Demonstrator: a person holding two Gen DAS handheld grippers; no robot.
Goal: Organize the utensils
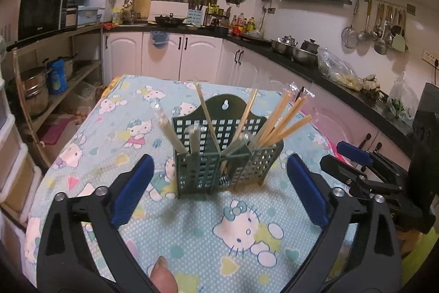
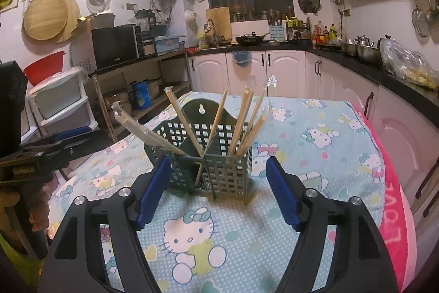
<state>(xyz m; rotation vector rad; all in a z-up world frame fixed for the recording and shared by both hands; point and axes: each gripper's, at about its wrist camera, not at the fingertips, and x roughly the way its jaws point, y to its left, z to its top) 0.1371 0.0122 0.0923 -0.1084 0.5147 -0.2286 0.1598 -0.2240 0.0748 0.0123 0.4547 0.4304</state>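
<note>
A dark green perforated utensil holder (image 1: 219, 164) stands upright on the table, also in the right wrist view (image 2: 216, 169). Wooden chopsticks (image 1: 282, 120) lean in its compartments, some in clear wrappers (image 2: 137, 125). My left gripper (image 1: 219, 188) is open and empty, just in front of the holder. My right gripper (image 2: 216, 188) is open and empty, its fingers either side of the holder's near corner. The right gripper shows at the right edge of the left wrist view (image 1: 354, 164); the left gripper shows at the left of the right wrist view (image 2: 55, 142).
The table carries a blue Hello Kitty cloth (image 1: 208, 232) with a pink towel edge (image 2: 392, 210) on the right. Kitchen cabinets (image 1: 197, 56), a black counter with pots (image 1: 299, 51) and open shelves (image 1: 55, 84) surround it.
</note>
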